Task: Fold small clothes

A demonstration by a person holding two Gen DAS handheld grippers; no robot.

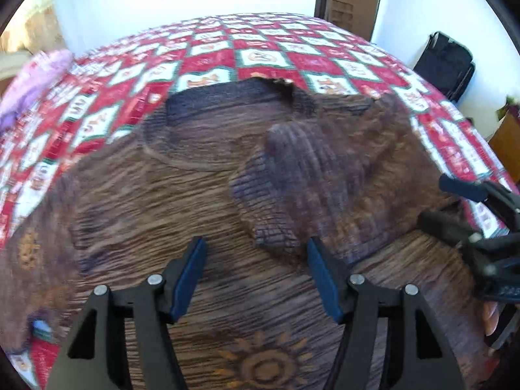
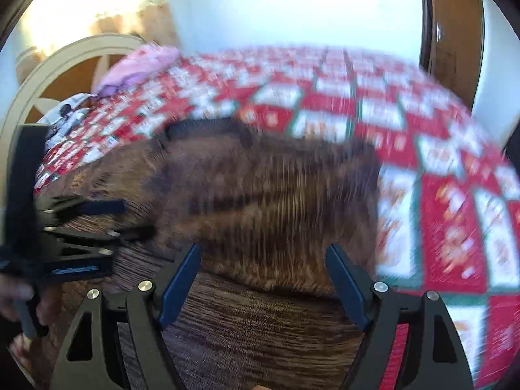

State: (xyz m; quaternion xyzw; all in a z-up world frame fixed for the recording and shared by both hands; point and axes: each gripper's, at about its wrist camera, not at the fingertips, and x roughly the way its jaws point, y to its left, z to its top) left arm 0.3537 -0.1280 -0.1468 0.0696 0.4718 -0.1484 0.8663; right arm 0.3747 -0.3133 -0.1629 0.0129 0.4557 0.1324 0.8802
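Both claws, left claw point(image 1: 256, 271) and right claw point(image 2: 263, 279), hover spread over the sweater point(image 1: 195, 195); each should pinch the hem evenly before folding.

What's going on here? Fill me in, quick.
A person is folding a brown knit sweater spread on a bed with a red-and-white patterned bedspread, with a hand-held gripper in each hand. One sleeve already lies folded across the body of the sweater. The left hand-held gripper is over the sweater, open, with nothing between its pads. The right hand-held gripper is open too, near the sweater's folded edge, gripping nothing.
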